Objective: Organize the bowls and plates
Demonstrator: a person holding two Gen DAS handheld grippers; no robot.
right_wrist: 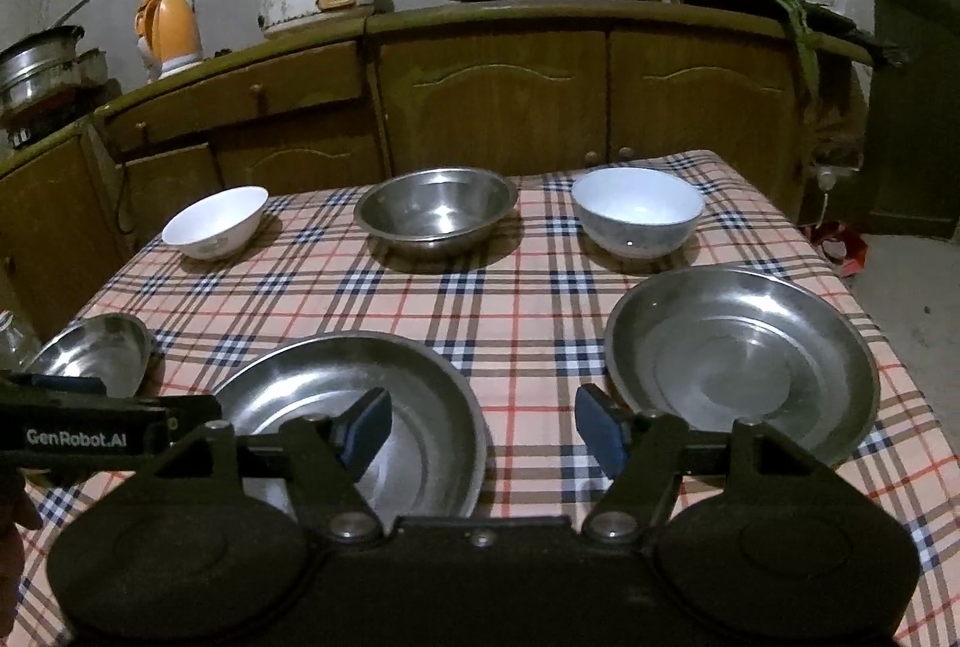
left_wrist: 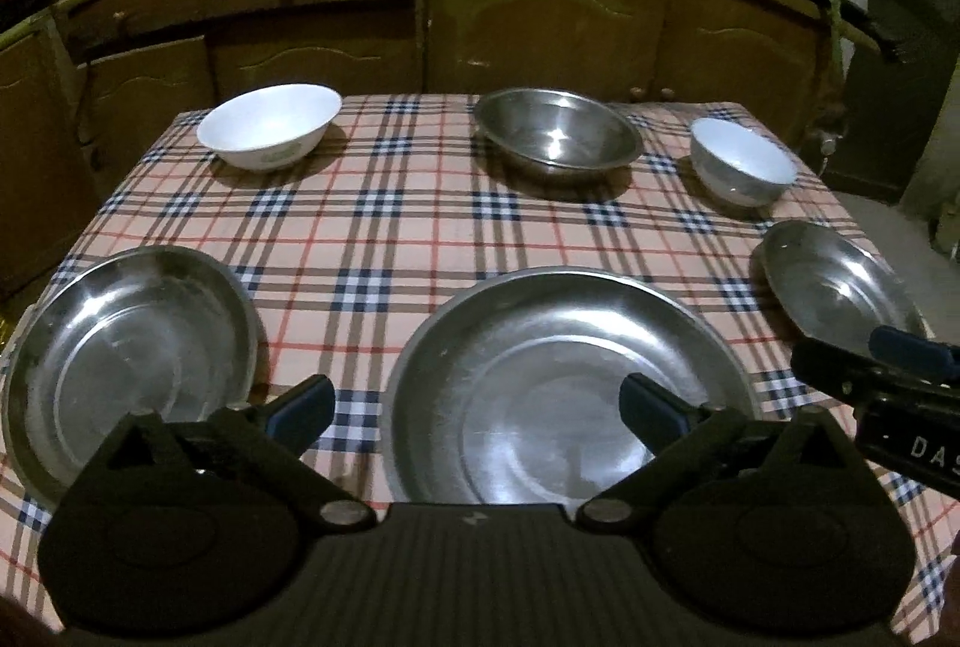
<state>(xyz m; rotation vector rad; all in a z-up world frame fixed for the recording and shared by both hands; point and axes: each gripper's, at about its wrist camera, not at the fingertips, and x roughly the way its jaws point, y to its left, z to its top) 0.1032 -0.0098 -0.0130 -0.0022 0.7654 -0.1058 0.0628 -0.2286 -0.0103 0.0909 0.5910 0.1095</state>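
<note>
Both grippers hover over the checked table, nothing between their jaws.
Left gripper [left_wrist: 477, 404] gapes wide above the big steel plate [left_wrist: 570, 401]; right gripper [right_wrist: 480, 422] spread beside the right steel plate [right_wrist: 741, 365]; bowls line the far edge.

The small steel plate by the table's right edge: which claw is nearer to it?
Right. The right claw hovers just beside the small steel plate; the left claw is over the large middle plate, farther away.
</note>
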